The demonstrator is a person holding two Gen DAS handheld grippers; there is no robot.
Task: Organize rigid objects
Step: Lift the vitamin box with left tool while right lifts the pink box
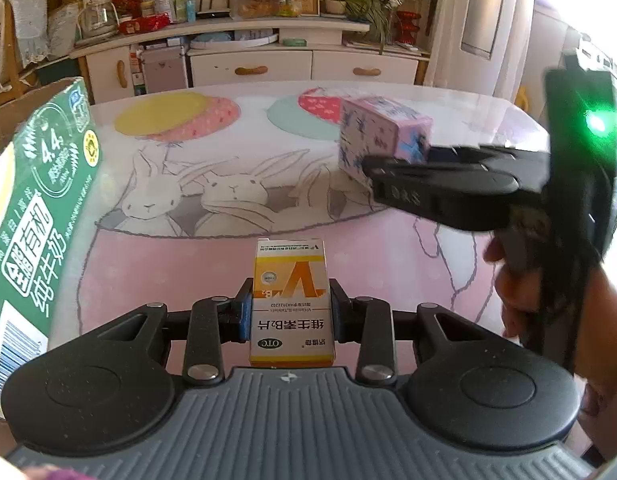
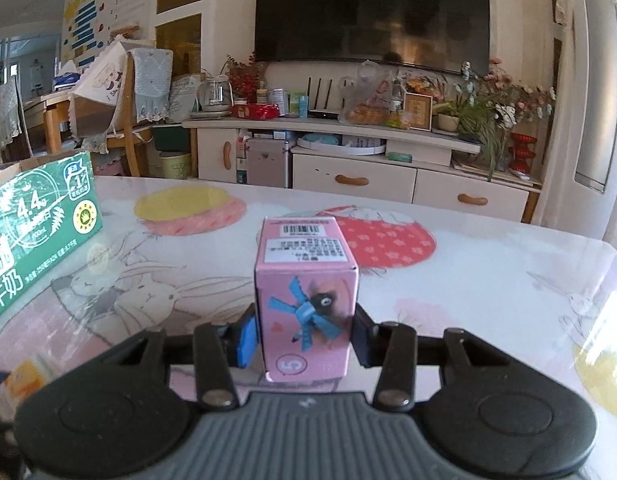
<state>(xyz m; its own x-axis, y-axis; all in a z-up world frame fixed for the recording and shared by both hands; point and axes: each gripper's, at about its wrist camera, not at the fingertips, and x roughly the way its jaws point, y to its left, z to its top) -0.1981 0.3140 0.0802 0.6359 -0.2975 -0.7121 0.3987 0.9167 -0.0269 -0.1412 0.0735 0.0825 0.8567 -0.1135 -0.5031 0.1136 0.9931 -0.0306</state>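
Observation:
My left gripper point(image 1: 291, 312) is shut on a small yellow and white medicine box point(image 1: 291, 300), held above the pink tablecloth point(image 1: 188, 264). My right gripper point(image 2: 306, 336) is shut on a pink toy box point(image 2: 306, 300) with a blue figure printed on its face. From the left wrist camera, that pink toy box point(image 1: 380, 136) and the right gripper point(image 1: 392, 160) hang over the table at the right, with a person's hand point(image 1: 516, 292) behind. A corner of the medicine box point(image 2: 20, 384) shows at the lower left of the right wrist view.
A large green milk carton box point(image 1: 40, 208) stands at the table's left edge, also seen as the green carton point(image 2: 36, 220) from the right wrist. The rabbit-print tablecloth point(image 2: 468, 288) covers the table. A white cabinet point(image 2: 348, 176) with clutter stands beyond the far edge.

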